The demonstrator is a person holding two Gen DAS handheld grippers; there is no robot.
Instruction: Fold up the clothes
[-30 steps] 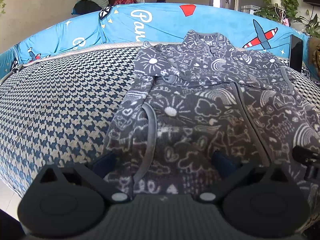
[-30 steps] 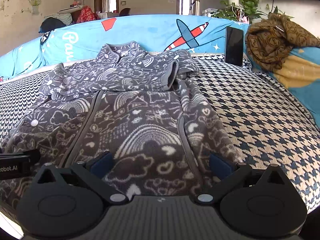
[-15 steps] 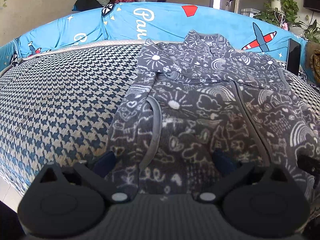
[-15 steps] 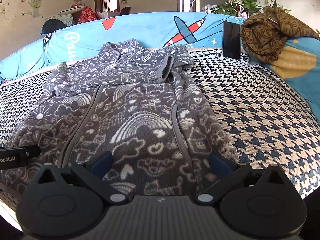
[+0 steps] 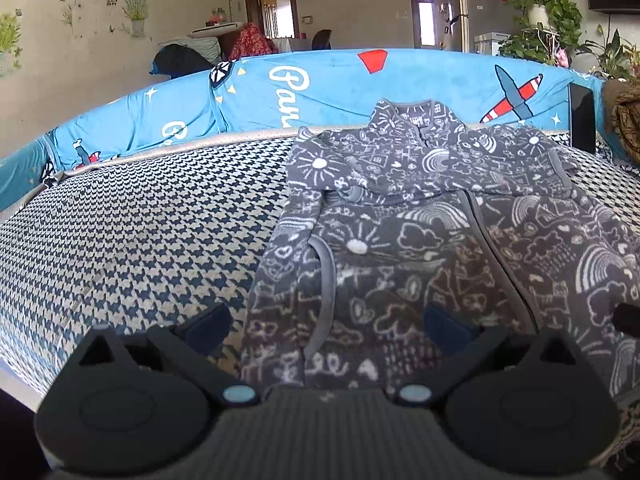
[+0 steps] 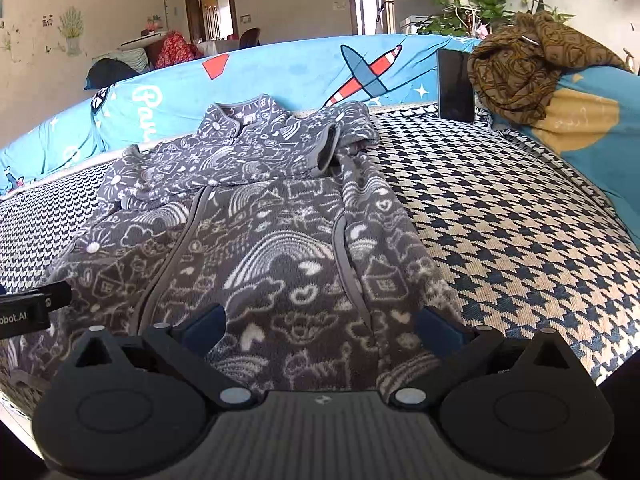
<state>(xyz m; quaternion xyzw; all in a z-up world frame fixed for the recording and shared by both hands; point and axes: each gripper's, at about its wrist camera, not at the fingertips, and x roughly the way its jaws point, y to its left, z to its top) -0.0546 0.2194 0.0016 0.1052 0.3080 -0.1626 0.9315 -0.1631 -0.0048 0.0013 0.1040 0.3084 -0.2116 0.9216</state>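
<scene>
The gray fleece jacket (image 5: 420, 248) lies flat on the checked sofa seat (image 5: 140, 240), its collar toward the blue backrest (image 5: 280, 92) and both sleeves crossed over its chest, so the bottom part can likely be folded up next. It looks soft and fuzzy, with white doodles of rainbows and clouds. The left gripper (image 5: 328, 320) and right gripper (image 6: 320, 320) hover over the jacket's bottom edge, each wide open and holding nothing.

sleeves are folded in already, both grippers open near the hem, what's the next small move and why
Probably lower both and pinch the hem: the left gripper and right gripper hover open over the near edge of the grey jacket, whose sleeves lie across the chest, so bottom-to-collar looks like the next fold.
</scene>
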